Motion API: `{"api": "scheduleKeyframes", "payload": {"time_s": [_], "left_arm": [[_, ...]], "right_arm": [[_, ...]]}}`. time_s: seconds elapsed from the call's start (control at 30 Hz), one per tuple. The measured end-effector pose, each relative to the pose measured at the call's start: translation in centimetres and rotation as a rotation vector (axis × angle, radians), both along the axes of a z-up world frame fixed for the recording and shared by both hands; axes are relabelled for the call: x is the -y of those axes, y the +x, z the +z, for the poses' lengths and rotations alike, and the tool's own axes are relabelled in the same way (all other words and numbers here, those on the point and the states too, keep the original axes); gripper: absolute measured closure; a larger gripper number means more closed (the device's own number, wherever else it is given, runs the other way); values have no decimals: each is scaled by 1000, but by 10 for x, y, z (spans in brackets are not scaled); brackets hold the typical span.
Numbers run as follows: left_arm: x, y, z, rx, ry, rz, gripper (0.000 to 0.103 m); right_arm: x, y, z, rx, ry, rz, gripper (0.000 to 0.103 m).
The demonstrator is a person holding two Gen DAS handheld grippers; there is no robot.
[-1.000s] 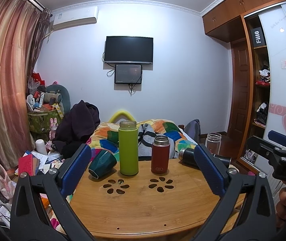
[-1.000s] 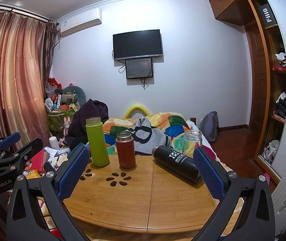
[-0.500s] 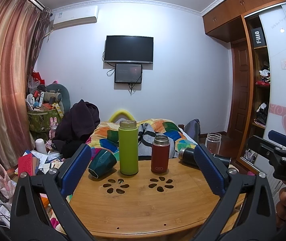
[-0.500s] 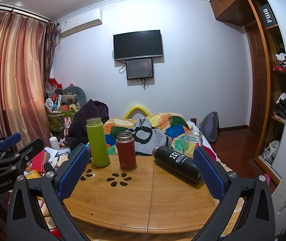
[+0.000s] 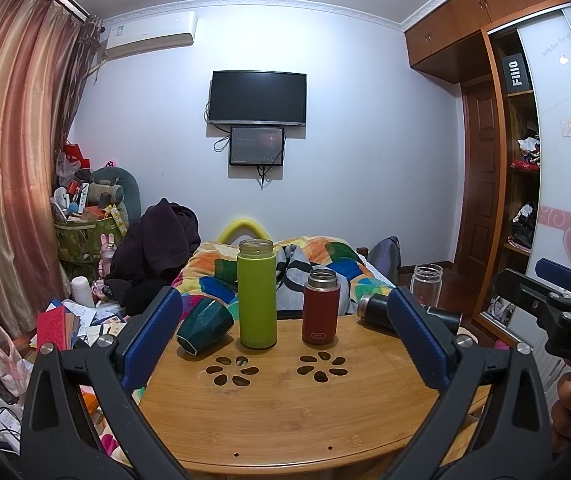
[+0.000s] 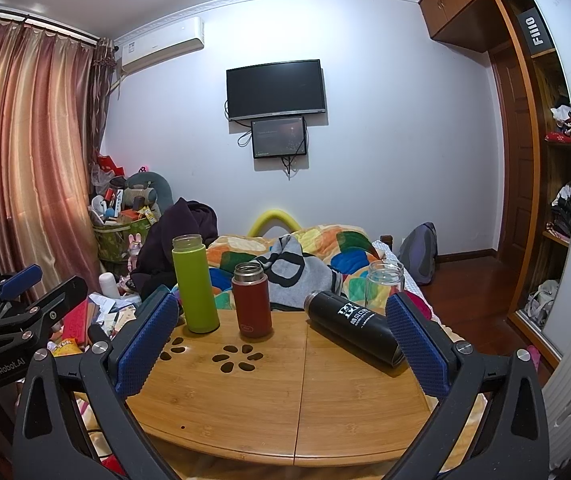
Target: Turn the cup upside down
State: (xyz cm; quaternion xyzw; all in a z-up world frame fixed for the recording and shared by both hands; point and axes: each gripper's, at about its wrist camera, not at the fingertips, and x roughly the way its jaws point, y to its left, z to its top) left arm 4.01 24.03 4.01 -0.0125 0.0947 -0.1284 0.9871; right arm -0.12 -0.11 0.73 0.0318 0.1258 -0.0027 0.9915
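The dark green cup (image 5: pixel 204 326) lies on its side at the far left edge of the wooden desk (image 5: pixel 285 412), its mouth turned toward the bed; what it holds, if anything, cannot be seen from here. Just right of it a tall lime-green bottle (image 5: pixel 257 294) stands upright with no lid, and whether there is liquid in it is hard to judge. Next along stands a shorter red flask (image 5: pixel 321 306), also upright and uncapped. A black flask (image 6: pixel 351 326) with white lettering lies on its side toward the right edge of the desk, and a clear glass jar (image 6: pixel 384 284) stands behind it, apparently empty.

The left hand-held gripper (image 5: pixel 285 344) hovers over the near side of the desk with its blue pads spread wide and nothing between them. The right hand-held gripper (image 6: pixel 281 346) is likewise wide apart and holds nothing. Behind the desk lies a bed (image 5: pixel 325 256) with a patchwork quilt.
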Motion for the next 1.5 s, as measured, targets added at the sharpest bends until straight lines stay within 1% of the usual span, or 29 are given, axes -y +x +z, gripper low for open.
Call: {"api": "scheduleKeyframes", "payload": {"time_s": [0.37,0.5,0.63,0.8,0.83,0.9,0.97,1.07,1.17,1.2,1.23,1.3,1.37,1.4,1.43,1.5], "left_arm": [[-1,1,-1,-5,0,-3,0],[2,14,-5,-37,-11,-49,0],[23,53,-19,-124,-14,-104,0],[70,126,-57,-283,64,-117,0],[81,146,-66,-328,79,-116,0],[90,171,-76,-382,75,-111,0],[98,201,-87,-448,47,-103,0],[106,232,-97,-498,23,-94,0],[118,256,-106,-521,51,-57,0],[119,260,-106,-527,56,-51,2],[121,265,-109,-530,64,-42,6],[126,273,-113,-551,86,-39,24],[128,279,-117,-577,87,-50,32],[128,279,-118,-586,79,-62,38],[128,277,-118,-587,74,-76,40],[132,270,-116,-560,119,-69,41]], "right_arm": [[-4,-1,2,1,-2,1,0],[0,2,1,-4,-1,-11,0],[10,7,-8,-19,20,-23,0],[35,14,-23,-50,42,-52,0],[39,15,-26,-55,45,-56,0],[49,19,-32,-71,54,-66,0],[57,23,-39,-87,66,-70,0],[71,31,-52,-119,90,-73,0],[81,41,-65,-158,115,-76,0],[82,42,-67,-167,120,-75,0],[85,45,-71,-179,129,-74,0],[88,47,-76,-192,138,-73,0],[91,48,-81,-203,147,-71,0],[93,49,-83,-207,151,-70,0],[93,49,-84,-209,152,-69,0],[91,49,-84,-213,152,-66,0]]}}
